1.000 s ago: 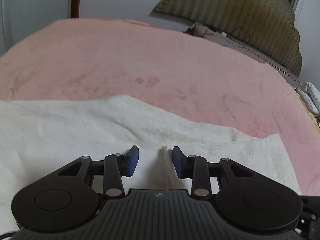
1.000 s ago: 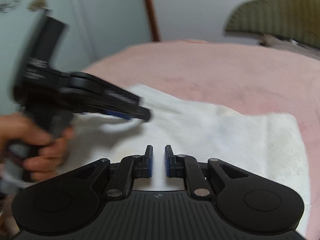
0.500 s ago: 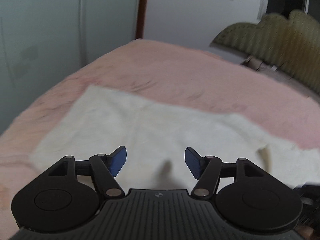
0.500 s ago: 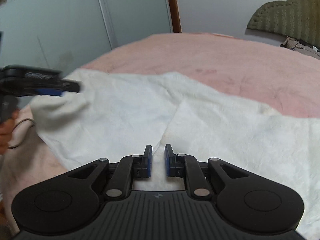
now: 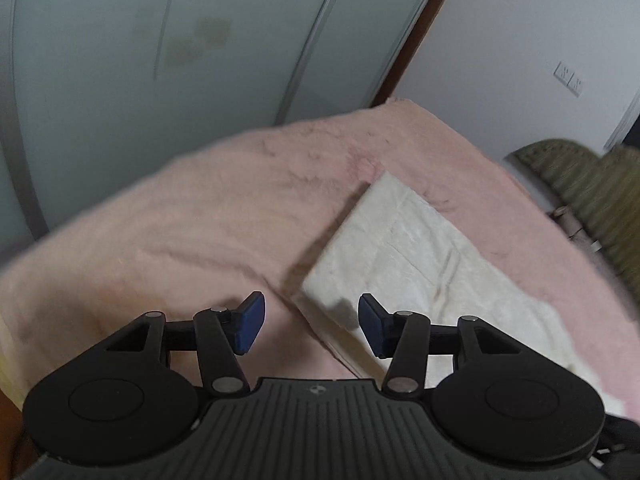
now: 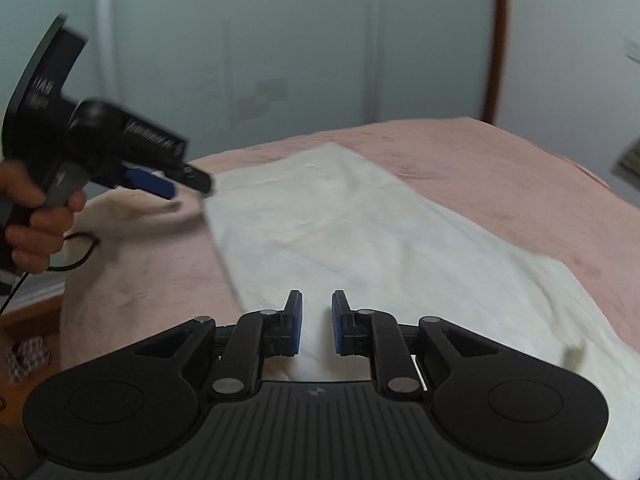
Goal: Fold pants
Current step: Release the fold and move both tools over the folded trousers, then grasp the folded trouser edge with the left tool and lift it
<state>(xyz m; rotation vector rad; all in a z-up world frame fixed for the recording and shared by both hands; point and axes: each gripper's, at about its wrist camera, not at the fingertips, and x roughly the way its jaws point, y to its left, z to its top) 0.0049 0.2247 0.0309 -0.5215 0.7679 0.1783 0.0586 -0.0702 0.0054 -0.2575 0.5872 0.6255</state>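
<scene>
Since half a second ago the left claw (image 5: 311,322) has swung out past the corner of the pants (image 5: 416,256), so the pink blanket now fills the left half of its view; the right claw (image 6: 317,322) has stayed low over the cloth.

The bed (image 5: 192,216), covered in a pink fuzzy blanket, carries everything. Behind it stand pale sliding wardrobe doors (image 5: 120,48), a brown door frame, a white wall with a switch plate (image 5: 568,79), and an olive scalloped headboard (image 5: 592,188) at the right edge.

The cream pants lie flat on the bed as a long strip. In the left wrist view the long axis runs from the near corner between the fingers up and away to the right; the far end is cut off by the frame. In the right wrist view the pants (image 6: 360,232) spread from the upper left down to the lower right.

The left claw is spread wide, holding nothing, one corner of the pants just between its pads. The right claw is narrow with a clear gap, gripping nothing. The left claw (image 6: 188,178) appears there too, blurred, held by a hand (image 6: 36,216) near the pants' far corner.
</scene>
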